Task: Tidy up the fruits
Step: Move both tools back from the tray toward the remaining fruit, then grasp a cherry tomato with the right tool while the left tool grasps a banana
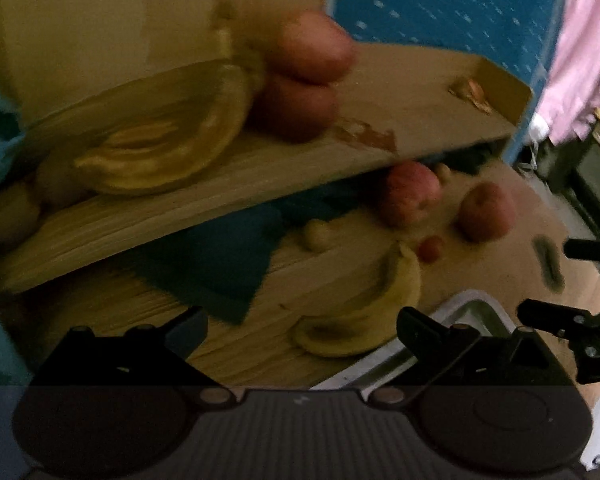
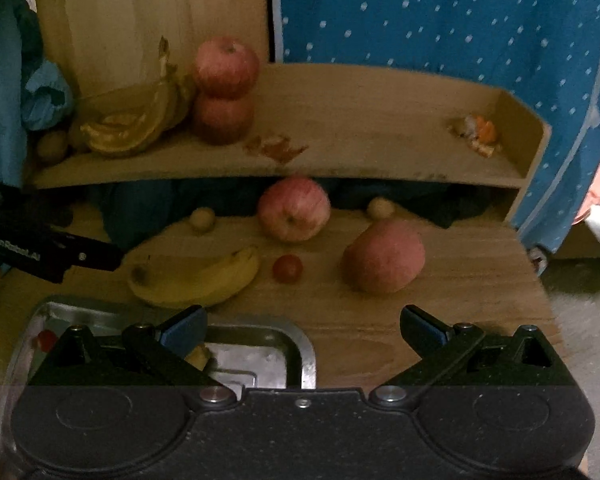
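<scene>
On the wooden table lie a banana (image 2: 198, 280), an apple (image 2: 294, 214), a pomegranate (image 2: 384, 256), a small red tomato (image 2: 287, 268) and two small tan fruits (image 2: 203, 218). A metal tray (image 2: 296, 354) sits at the near edge with small pieces in it. My right gripper (image 2: 302, 330) hangs open over the tray's right end, empty. My left gripper (image 1: 302, 330) is open too, just in front of the banana (image 1: 364, 312) and beside the tray (image 1: 472, 308). On the raised shelf (image 2: 360, 148) a banana bunch (image 2: 128, 128) lies beside two stacked apples (image 2: 225, 92).
Orange peel scraps (image 2: 480, 130) lie at the shelf's right end. Blue dotted cloth (image 2: 440, 20) hangs behind, and dark blue cloth (image 1: 220, 272) is bunched under the shelf. The left gripper's body (image 2: 52, 254) reaches in from the left of the right wrist view.
</scene>
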